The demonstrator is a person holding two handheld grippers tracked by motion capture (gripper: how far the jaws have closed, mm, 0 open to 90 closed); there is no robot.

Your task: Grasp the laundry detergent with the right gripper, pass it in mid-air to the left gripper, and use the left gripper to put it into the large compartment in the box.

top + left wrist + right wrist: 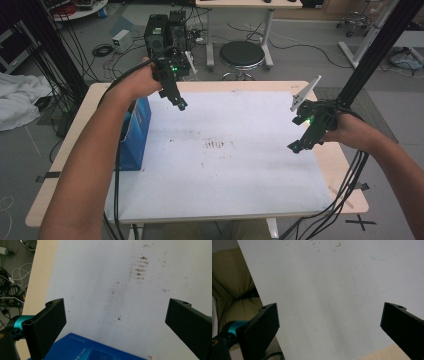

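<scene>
The left tool (179, 101) hangs with jaws spread wide, empty, above the blue box (136, 131) standing at the white sheet's (225, 160) left edge. The right tool (300, 144) is likewise spread and empty, over the bench's (345, 170) right side.

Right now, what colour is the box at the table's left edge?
Blue; the box shows best in the high view.

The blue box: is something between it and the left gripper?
Nothing visible. The blue box lies just below the open left gripper, and between them shows bare white sheet.
</scene>
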